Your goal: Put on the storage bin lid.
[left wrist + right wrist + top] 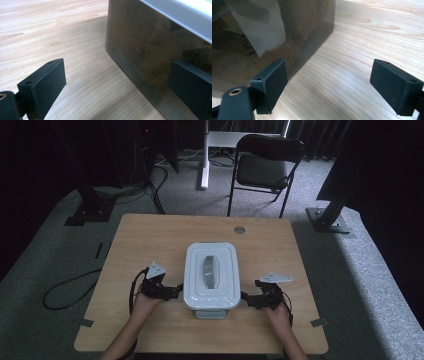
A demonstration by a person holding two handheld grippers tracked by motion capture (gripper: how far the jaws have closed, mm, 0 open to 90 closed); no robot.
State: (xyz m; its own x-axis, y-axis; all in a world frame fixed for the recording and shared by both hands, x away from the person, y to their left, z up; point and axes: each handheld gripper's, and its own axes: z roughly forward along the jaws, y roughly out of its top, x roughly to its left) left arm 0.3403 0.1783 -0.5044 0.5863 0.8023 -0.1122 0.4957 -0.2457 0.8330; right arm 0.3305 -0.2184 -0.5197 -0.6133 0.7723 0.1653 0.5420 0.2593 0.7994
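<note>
My two hands come in at the near edge of the table [150, 227], and the lidded container [210, 275] sits dead centre on it, white lid on top with a grey handle [210, 272]. My left gripper [176, 290] is right up against the container's left wall, jaws spread wide, one pad on open wood, the other close to the smoky wall [140, 50]. My right gripper [246, 297] sits at the container's right side, jaws apart too, clamping nothing. Beyond the container, a folding chair [266, 165] stands on the carpet.
</note>
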